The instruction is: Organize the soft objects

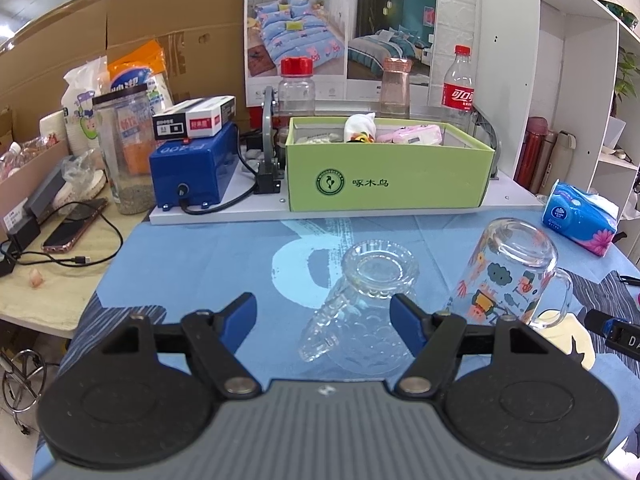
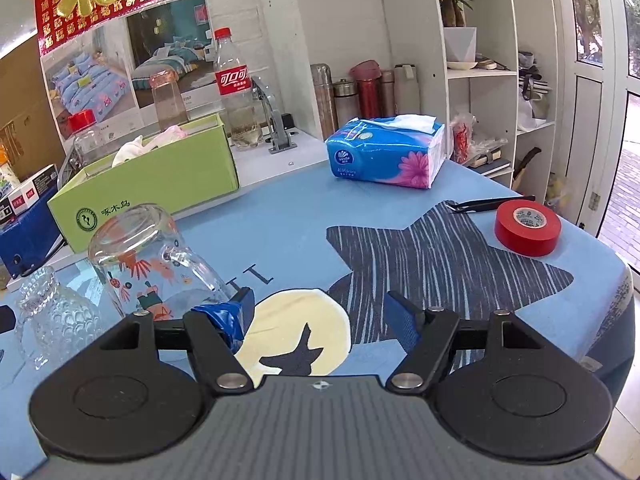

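On the desk (image 2: 304, 216), the box (image 1: 384, 176) at the back already holds soft things. The left tongs (image 1: 323, 314) hang released and empty above the ribbed glass (image 1: 360, 304), beside the printed mug (image 1: 508, 276). The right tongs (image 2: 318, 312) are likewise parted, gripping nothing. The tissue pack (image 2: 386, 152) lies near the shelf (the last soft item out, I judge); next comes a reach to it, closing gently.

Left wrist view: low over the blue tablecloth (image 1: 208, 256), angled downward toward the green box (image 1: 388, 176) close ahead. Right wrist view: same tilt, aimed further right at the tissue pack (image 2: 386, 152). Shared: green box, painted glass mug (image 1: 508, 276), tissue pack.
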### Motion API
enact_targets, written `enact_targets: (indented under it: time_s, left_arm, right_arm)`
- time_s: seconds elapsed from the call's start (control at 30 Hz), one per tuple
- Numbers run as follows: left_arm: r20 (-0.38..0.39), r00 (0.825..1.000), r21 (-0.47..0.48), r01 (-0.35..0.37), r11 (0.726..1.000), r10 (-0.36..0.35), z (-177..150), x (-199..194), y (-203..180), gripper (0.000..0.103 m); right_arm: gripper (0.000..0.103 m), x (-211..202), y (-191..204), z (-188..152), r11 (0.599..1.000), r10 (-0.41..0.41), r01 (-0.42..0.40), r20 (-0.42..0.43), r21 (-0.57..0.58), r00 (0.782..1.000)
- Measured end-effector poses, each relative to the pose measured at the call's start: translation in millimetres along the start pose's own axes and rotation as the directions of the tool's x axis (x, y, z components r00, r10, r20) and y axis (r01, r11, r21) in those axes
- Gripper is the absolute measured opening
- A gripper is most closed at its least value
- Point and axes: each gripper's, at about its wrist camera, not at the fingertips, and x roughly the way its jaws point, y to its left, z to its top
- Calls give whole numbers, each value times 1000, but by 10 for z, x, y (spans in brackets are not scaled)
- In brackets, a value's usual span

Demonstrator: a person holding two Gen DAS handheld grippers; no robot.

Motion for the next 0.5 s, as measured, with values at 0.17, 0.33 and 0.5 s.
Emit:
enact_targets:
  time_s: [0.17, 0.33, 0.5]
  left_arm:
    - [1, 1000, 14, -5, 1000, 5, -8, 3, -24, 73]
    - [6, 1000, 19, -6, 1000, 6, -10, 12, -33, 73]
    - [33, 999, 31, -5, 1000, 4, -15, -19, -37, 69]
  right_arm:
    - [57, -6, 11, 3, 1000, 11, -11, -1, -2, 1000]
    - [57, -12, -25, 8, 1000, -2, 2, 5, 15, 1000]
    - [57, -20, -29, 14, 1000, 0, 0, 8, 18, 1000]
